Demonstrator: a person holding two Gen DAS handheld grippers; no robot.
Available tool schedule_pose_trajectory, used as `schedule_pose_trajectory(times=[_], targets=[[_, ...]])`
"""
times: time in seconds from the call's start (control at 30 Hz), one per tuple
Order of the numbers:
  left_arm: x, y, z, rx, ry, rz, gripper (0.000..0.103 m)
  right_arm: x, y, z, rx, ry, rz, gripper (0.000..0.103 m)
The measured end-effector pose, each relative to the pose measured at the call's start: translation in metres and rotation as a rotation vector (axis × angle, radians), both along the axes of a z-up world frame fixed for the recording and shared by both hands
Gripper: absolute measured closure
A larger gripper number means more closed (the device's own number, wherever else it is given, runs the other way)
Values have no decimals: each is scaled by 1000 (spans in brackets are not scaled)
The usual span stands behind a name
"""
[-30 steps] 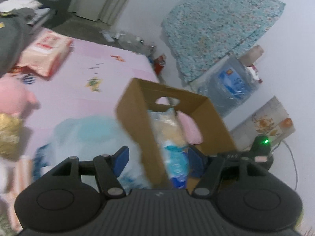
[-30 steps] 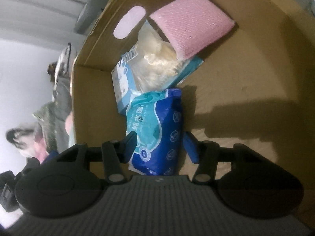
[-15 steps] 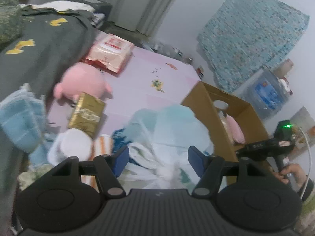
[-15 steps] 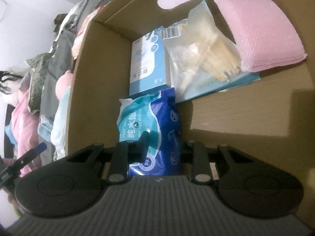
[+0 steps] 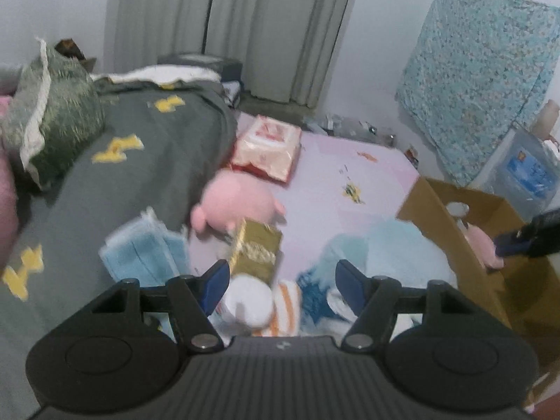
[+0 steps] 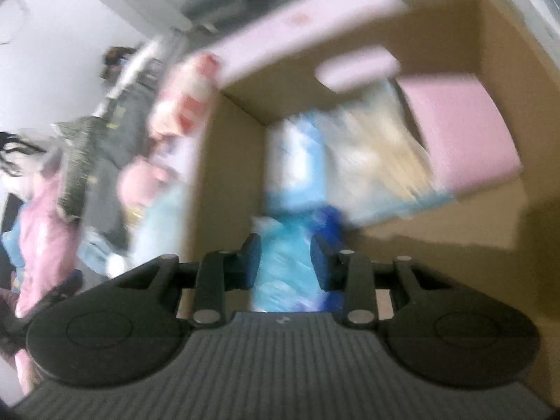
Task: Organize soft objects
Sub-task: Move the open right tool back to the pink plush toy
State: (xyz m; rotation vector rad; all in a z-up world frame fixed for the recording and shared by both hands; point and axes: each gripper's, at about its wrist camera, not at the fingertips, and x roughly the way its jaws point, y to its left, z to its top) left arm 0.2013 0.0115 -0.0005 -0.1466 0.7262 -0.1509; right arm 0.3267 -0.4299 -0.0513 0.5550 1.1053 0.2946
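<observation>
My left gripper point(image 5: 281, 281) is open and empty above a heap on the pink bed: a gold packet point(image 5: 257, 253), a white roll point(image 5: 246, 301), an orange-striped cloth point(image 5: 287, 301), a pale blue bag point(image 5: 385, 255) and a pink plush point(image 5: 238, 203). The cardboard box point(image 5: 451, 241) stands to the right. In the blurred right wrist view my right gripper point(image 6: 285, 262) is shut on a blue tissue pack point(image 6: 287, 266) inside the box point(image 6: 231, 175), near a clear bag of beige stuff point(image 6: 374, 161) and a pink sponge point(image 6: 458, 133).
A grey blanket point(image 5: 115, 189) with yellow shapes covers the left. Blue folded cloths point(image 5: 147, 252) lie at its edge. A red and white tissue pack point(image 5: 267, 145) lies farther back. A water jug point(image 5: 528, 171) and a floral cloth point(image 5: 479, 80) stand by the wall.
My left gripper swung left, from over the box to over the heap on the bed. My right gripper closed on the blue tissue pack in the box and is moving with it.
</observation>
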Motion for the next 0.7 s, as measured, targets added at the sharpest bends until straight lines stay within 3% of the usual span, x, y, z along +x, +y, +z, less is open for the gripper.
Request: schedule_pose_trajectory(times=[0.17,0.23,0.3,0.47,0.7], targets=[[39,7,10,58,1,19,36,39,60,35,147,-72,113,46],[65,10,7,58,51,45,46,64,93,37,209,-53,158,31],[90,13,0,50,95,65,50,90,124,30,259,-11,169,25],[148,19,-26,26,175,91,52,176,203,-22,353,200,134,25],[192,40,-61,-68,279,144,54,233,264,-93,264,352,39,24]])
